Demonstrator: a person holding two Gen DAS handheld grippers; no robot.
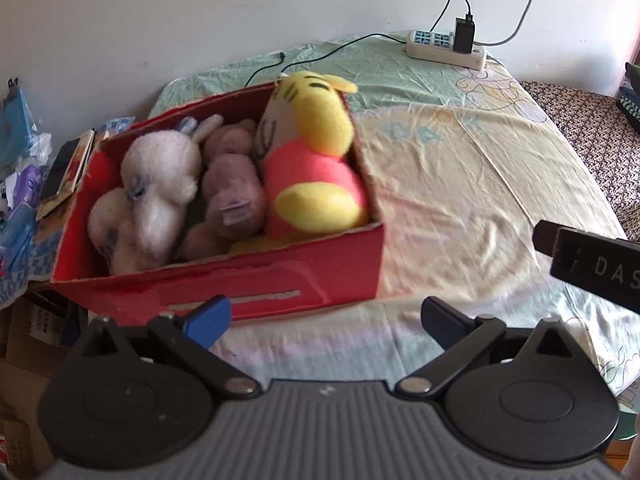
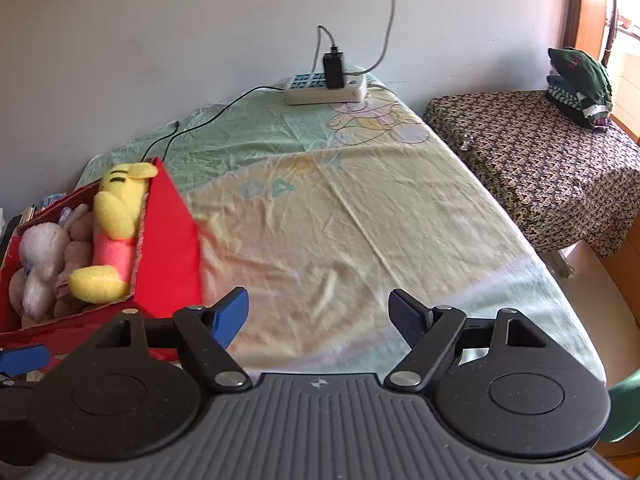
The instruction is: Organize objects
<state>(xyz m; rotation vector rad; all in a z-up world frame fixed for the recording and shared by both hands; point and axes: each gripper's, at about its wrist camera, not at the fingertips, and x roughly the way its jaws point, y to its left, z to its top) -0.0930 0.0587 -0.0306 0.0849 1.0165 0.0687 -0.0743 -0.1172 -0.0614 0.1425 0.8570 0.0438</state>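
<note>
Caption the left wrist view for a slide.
Open left gripper faces a red box packed with plush toys on a bedsheet.

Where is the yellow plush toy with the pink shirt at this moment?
The yellow plush toy lies inside the red box, against its right wall, beside the purple plush toy. In the right wrist view it is at the far left.

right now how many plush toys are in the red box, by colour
white plush: 1
mauve plush: 1
yellow and pink plush: 1
total in the red box: 3 that I can see
</note>
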